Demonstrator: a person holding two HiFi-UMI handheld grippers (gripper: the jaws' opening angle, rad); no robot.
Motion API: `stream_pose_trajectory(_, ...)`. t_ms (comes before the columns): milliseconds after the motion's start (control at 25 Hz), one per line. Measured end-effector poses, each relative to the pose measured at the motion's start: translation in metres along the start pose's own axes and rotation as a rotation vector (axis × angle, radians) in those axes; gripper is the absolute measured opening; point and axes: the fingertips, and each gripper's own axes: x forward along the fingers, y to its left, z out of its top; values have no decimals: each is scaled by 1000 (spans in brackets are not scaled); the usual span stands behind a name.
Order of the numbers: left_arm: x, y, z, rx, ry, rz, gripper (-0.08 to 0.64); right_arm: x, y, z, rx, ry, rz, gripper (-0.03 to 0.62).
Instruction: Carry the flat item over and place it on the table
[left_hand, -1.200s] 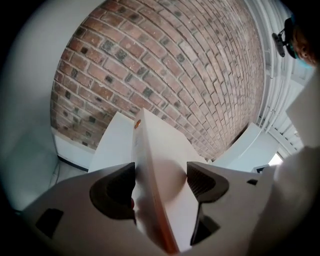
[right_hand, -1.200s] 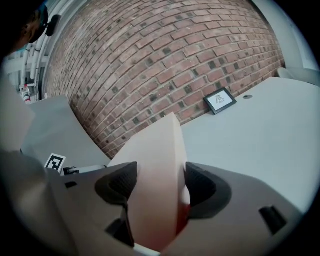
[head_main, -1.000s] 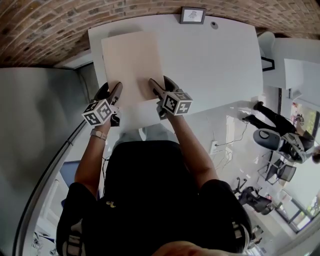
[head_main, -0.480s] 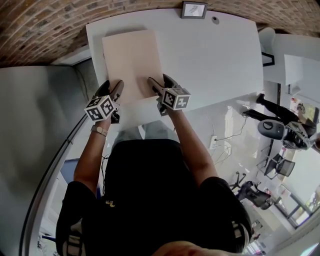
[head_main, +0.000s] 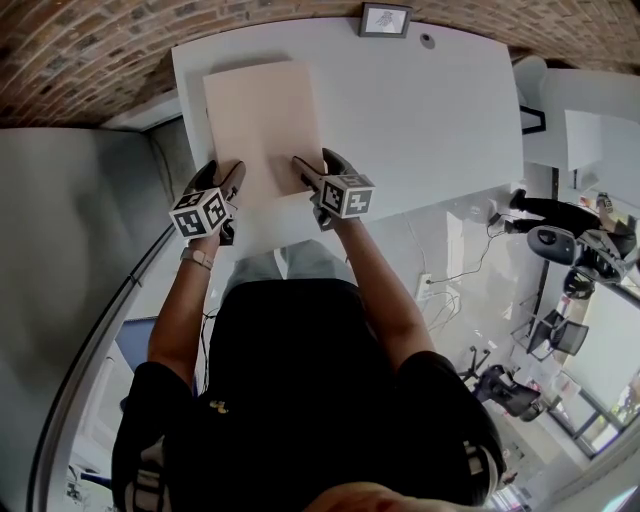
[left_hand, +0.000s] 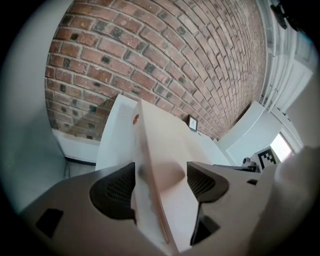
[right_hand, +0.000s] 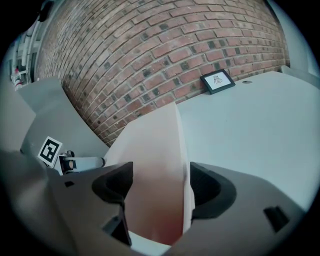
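From the head view, the thin pale beige rectangular board (head_main: 262, 125) lies flat on the white bench (head_main: 430, 130), toward its left side, its far edge near the red brick wall (head_main: 100, 50). My left claw (head_main: 228, 176) sits at the board's near left corner and my right claw (head_main: 318, 167) at its near right corner. A small dark-framed picture (head_main: 385, 19) stands at the bench's far edge, well apart from the board.

In the left gripper view, the left claw (left_hand: 161, 182) is spread, one dark pad on either side of the board (left_hand: 160, 150), which runs away between them with the bench (left_hand: 117, 135) alongside it. The pad on the right stands clear of the board's face.

In the right gripper view, the right claw (right_hand: 160, 187) is opening, with the board (right_hand: 155, 165) between its pads and neither one pinching it. The bench (right_hand: 250, 130) stretches off to the right, with the framed picture (right_hand: 217, 81) against the bricks.
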Motion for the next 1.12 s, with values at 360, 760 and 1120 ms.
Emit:
stream_pose_trajectory(360,-50,-13,37,94,-114,54,310,-36,20,42,-85,-112,22,317)
stream_pose_trajectory(760,-119,-108,102,382,-262,43,54,-109,104,113,-326,-288,185,46)
stream_pose_trajectory(1120,-192,-172,147,416,-456,-26,3,-175,175,154,-463,-398,317,15)
